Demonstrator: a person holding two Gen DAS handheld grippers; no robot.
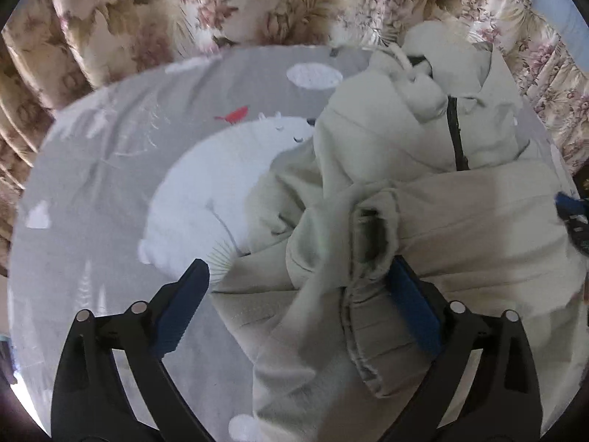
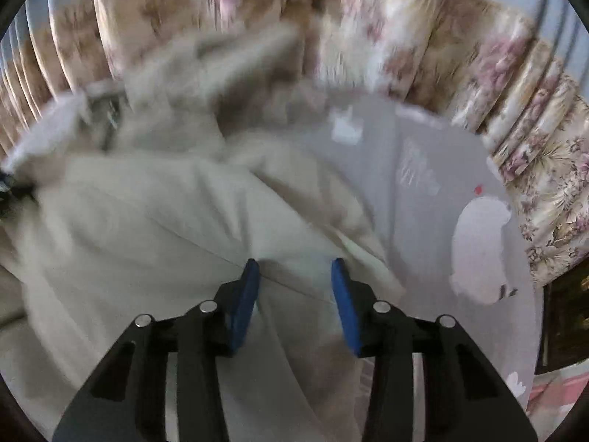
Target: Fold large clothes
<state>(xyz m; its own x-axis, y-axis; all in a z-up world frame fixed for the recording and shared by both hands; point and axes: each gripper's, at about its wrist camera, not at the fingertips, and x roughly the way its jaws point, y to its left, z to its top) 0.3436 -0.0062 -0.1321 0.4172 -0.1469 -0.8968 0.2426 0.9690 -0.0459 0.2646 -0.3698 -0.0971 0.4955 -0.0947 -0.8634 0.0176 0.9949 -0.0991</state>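
Note:
A pale grey-green zip hoodie [image 1: 386, 136] lies on a grey bed sheet [image 1: 110, 169] printed with a white bear. Its hood and dark zipper lie at the far right; a sleeve with its ribbed cuff [image 1: 371, 235] is folded across the body. My left gripper [image 1: 300, 276] is open, its jaws wide apart around the cuff, not closed on it. In the blurred right wrist view the hoodie [image 2: 147, 221] fills the left and middle. My right gripper [image 2: 294, 269] is open, jaws partly apart just above a fold of the hoodie.
Floral curtains [image 1: 165, 7] hang behind the bed and also show in the right wrist view [image 2: 515, 129]. Bare grey sheet [image 2: 423, 184] lies to the right of the hoodie. A dark piece of furniture [image 2: 563, 324] stands at the far right edge.

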